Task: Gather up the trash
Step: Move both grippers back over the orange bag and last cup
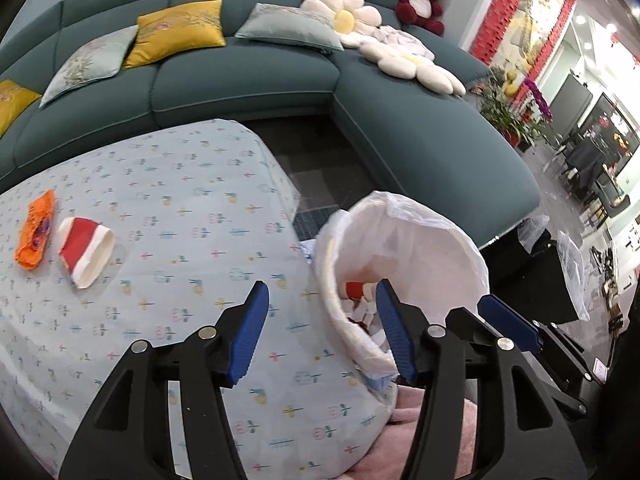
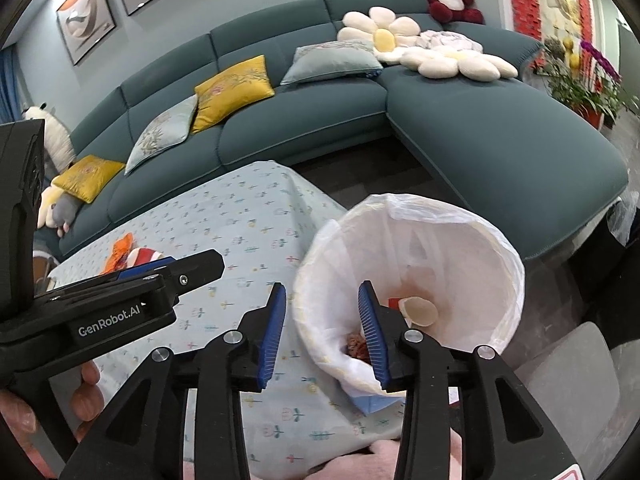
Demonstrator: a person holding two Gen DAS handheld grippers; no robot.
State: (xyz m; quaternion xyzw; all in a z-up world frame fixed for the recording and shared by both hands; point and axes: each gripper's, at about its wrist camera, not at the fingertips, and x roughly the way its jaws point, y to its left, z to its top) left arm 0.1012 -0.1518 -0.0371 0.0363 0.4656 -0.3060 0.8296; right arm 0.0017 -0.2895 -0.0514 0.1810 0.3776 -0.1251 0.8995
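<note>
— On the patterned tablecloth (image 1: 172, 208) we have two pieces left: a crushed red-and-white paper cup (image 1: 86, 250) and an orange wrapper (image 1: 35, 232) just beside it, both well apart from the bin.

— And the lined trash bin (image 1: 432, 240) at the table's edge already holds some. Our right wrist view looks down into it: another cup (image 2: 416, 308) lying on its side, something reddish-brown (image 2: 356, 346) near the bottom.

— So we judge the job partly done, with those two pieces to fetch. What about our fingers?

— Our left gripper (image 1: 320, 332) has its blue pads spread with nothing between them, straddling the near rim of the bin. Our right gripper (image 2: 324, 330) is likewise parted and empty, one pad over the cloth, one over the bin's mouth.

— The left view shows the leftover trash in full; in the right view the left gripper's body half hides it.

— Behind it all runs the teal sofa (image 1: 248, 80) with its cushions.
</note>
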